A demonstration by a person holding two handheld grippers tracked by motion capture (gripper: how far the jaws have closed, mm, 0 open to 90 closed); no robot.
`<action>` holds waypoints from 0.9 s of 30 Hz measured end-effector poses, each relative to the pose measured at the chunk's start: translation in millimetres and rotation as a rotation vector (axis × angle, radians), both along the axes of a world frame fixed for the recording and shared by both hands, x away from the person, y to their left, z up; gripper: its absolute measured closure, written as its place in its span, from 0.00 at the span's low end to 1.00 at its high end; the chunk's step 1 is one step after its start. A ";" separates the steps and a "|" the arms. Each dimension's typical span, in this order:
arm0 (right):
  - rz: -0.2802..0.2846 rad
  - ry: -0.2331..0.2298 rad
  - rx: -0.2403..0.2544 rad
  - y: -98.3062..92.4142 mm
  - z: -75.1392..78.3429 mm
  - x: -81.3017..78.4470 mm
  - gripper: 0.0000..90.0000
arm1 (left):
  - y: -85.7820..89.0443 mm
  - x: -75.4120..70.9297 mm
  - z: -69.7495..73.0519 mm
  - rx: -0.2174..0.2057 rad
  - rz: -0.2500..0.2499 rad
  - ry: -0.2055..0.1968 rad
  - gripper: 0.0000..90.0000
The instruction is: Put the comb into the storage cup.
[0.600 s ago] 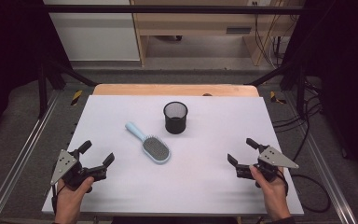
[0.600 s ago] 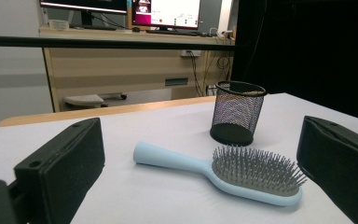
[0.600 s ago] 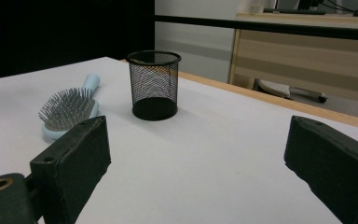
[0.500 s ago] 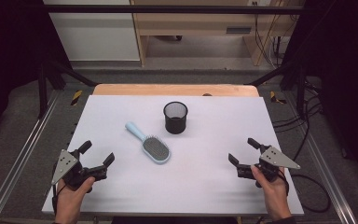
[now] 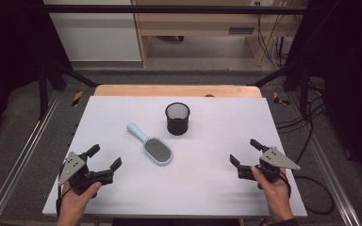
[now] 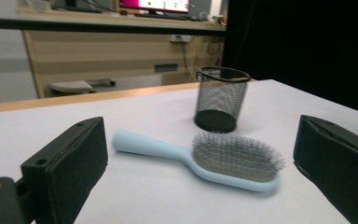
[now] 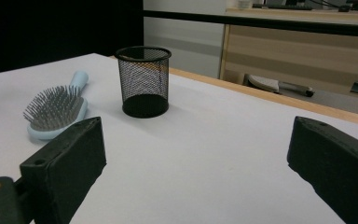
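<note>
A light blue hairbrush (image 5: 152, 145) lies bristles up near the middle of the white table (image 5: 217, 188), its handle pointing to the far left. Just behind it and to the right stands an upright black mesh cup (image 5: 177, 118). My left gripper (image 5: 104, 160) rests at the front left, open and holding nothing, aimed at the hairbrush (image 6: 205, 161) with the mesh cup (image 6: 220, 99) beyond it. At the front right, my right gripper (image 5: 246, 152) is open too, with nothing between its jaws. Its view looks toward the mesh cup (image 7: 142, 81) and the hairbrush (image 7: 58, 110).
A wooden strip (image 5: 174, 90) runs along the table's far edge. Behind it are a wooden desk (image 5: 202, 23) and cables (image 5: 273, 42) on the floor. Metal rails (image 5: 23, 155) flank the table on both sides.
</note>
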State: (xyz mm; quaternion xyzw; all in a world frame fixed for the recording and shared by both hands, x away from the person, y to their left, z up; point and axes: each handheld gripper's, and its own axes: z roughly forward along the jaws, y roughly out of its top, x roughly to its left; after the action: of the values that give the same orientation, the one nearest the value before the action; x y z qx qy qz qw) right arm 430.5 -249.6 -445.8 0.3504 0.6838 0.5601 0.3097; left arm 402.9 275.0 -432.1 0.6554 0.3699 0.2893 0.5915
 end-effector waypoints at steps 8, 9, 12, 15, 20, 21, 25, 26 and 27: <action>0.006 -0.008 -0.015 -0.2 0.2 -4.7 0.05 | -12.3 10.5 2.5 0.061 -0.016 0.020 0.07; 0.004 -0.008 -0.013 -0.4 0.5 -4.6 0.05 | -12.6 13.4 1.6 0.068 -0.010 0.030 0.08; 0.001 -0.008 -0.007 -0.3 0.2 -2.4 0.05 | -12.0 22.1 1.6 0.091 0.001 0.054 0.11; 0.006 -0.007 -0.011 0.7 -0.3 -2.7 0.05 | -10.5 34.3 4.1 0.093 0.017 0.080 0.15; 0.009 -0.013 -0.015 0.6 0.3 -4.8 0.05 | -12.8 54.7 10.6 0.117 0.030 0.107 0.29; 0.007 -0.014 -0.008 0.5 0.5 -4.6 0.05 | -14.0 58.1 12.5 0.116 0.030 0.111 0.31; 0.010 -0.012 -0.011 1.0 -0.2 -3.7 0.05 | -21.1 72.9 18.2 0.137 0.015 0.141 0.45; 0.011 -0.012 -0.012 1.0 0.0 -4.1 0.05 | -23.0 77.1 17.8 0.144 0.012 0.158 0.48; 0.013 -0.014 -0.013 1.2 0.1 -4.5 0.05 | -25.3 81.3 16.0 0.149 0.009 0.174 0.53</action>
State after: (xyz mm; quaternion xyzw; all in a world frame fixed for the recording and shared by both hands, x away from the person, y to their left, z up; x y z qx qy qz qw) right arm 426.1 -248.4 -445.6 0.3401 0.6875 0.5601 0.3131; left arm 484.3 249.7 -416.0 0.7186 0.4001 0.2608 0.5055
